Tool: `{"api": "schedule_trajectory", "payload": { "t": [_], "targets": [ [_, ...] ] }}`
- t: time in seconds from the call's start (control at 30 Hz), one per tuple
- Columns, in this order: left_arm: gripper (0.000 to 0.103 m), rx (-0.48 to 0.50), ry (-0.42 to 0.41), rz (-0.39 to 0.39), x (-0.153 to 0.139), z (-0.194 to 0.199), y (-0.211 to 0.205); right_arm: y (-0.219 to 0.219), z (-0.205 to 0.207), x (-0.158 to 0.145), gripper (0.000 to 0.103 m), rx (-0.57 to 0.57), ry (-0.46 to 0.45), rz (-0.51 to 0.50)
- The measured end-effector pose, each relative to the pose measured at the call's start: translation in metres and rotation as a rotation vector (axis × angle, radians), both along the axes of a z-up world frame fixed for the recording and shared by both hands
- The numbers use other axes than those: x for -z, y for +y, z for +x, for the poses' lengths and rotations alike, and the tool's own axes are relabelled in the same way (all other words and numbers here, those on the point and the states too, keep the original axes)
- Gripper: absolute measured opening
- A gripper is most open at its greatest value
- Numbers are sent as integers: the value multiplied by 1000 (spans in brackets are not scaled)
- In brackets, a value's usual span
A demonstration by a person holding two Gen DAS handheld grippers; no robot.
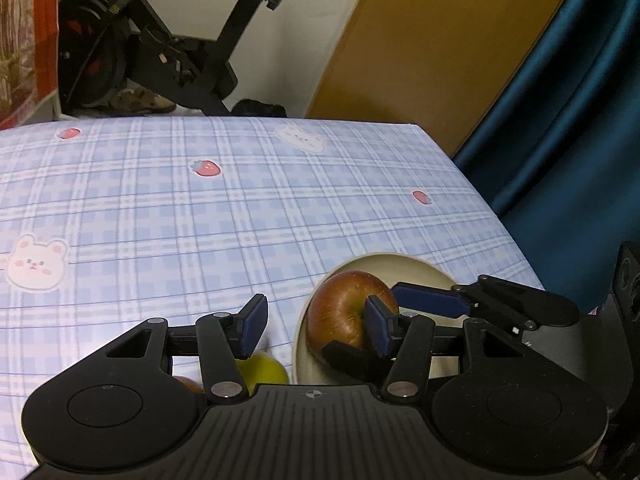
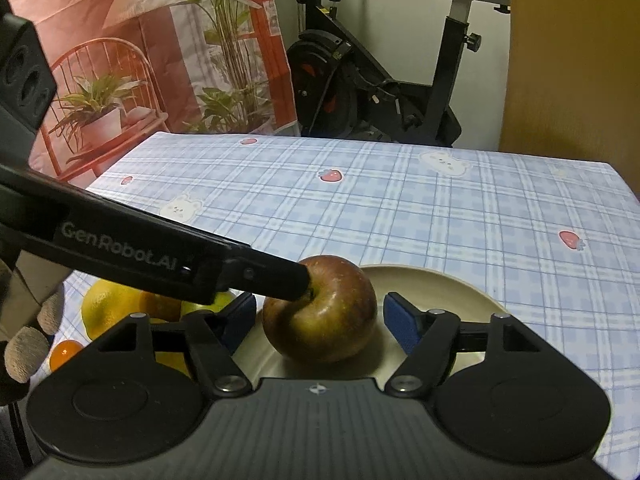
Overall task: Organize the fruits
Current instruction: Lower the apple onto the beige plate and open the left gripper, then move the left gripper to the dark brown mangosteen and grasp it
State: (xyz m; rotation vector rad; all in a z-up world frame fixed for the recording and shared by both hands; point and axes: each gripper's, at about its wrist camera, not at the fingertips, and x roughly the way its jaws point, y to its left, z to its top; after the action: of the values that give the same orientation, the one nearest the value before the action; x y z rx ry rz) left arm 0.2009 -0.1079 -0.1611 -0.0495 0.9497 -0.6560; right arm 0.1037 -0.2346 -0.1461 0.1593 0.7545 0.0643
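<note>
As seen from the right wrist, got a red apple (image 2: 320, 332) sitting stem-up on a beige plate (image 2: 452, 288), out on the bench (image 2: 400, 208) with the blue plaid cloth. Straddled by the right gripper (image 2: 318, 314), fingers released, with a sliver of gap showing on both sides, so not pinched. Reached from the left by the left gripper (image 1: 316, 328), also spread, clamping nothing. Looks like one finger tip poking right into the stem dimple, but can't swear to actual contact. Off the plate, just left of it: a yellow citrus (image 2: 108, 308), a small orange (image 2: 64, 354) and something yellow-green (image 1: 264, 372), half hidden under the left fingers. Also a gloved hand (image 2: 24, 340) at the far left edge.
</note>
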Motion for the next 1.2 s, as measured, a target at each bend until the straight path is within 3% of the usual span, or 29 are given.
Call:
{"api": "schedule_trajectory", "payload": {
  "t": [0.3,0.43,0.57,0.77,0.9,1.0,1.13,1.2],
  "targets": [
    [56,-120,-154,51,-23,-26,21,5,-20,-13,79,45,-80,-35],
    [56,-188,-227,53,-34,-44,33,6,-30,-18,79,58,-122,-3],
    [56,-224,-243,21,-37,-61,46,11,-42,-24,79,65,-173,17],
    [56,-271,-313,88,-44,-86,61,19,-52,-27,79,56,-217,76],
    [56,-311,-313,91,-49,-96,75,28,-56,-30,79,27,-213,71],
    [57,-321,-333,122,-53,-105,84,35,-61,-32,85,10,-209,49],
    [71,-336,-341,104,-56,-116,97,42,-70,-34,91,-7,-223,27],
    [72,-350,-343,89,-57,-120,103,45,-73,-34,92,-21,-223,44]
  ]
}}
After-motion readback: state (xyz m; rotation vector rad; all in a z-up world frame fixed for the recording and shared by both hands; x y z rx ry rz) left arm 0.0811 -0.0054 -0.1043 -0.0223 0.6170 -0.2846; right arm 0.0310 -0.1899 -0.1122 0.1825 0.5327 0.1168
